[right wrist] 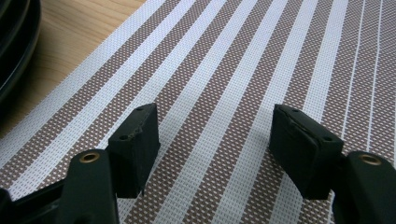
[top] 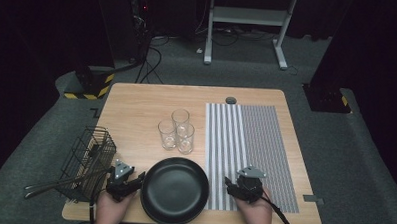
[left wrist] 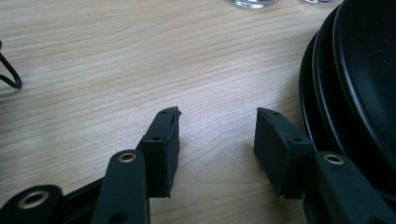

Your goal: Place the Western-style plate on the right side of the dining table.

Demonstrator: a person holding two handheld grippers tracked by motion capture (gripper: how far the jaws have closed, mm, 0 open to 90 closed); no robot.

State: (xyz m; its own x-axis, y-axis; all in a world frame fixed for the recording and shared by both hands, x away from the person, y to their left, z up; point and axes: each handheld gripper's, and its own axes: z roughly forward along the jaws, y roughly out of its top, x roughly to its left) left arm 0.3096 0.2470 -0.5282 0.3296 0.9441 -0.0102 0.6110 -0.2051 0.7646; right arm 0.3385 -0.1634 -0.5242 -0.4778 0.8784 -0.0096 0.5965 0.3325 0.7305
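Plates (left wrist: 355, 70), seemingly two stacked, run off frame beside open left tongs (left wrist: 217, 135).

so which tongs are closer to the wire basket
Left. The left tongs sit between the wire basket and the black plates, just beside the basket. The right tongs rest on the striped placemat, across the plates from it.

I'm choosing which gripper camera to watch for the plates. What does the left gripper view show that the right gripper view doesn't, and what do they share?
Left gripper view alone: the left gripper, jaws open over bare wooden table, glass bases at the top edge and a bit of the wire basket. Right gripper view alone: the right gripper, jaws open over the striped placemat. Shared: the stacked black plates at one edge, and wood.
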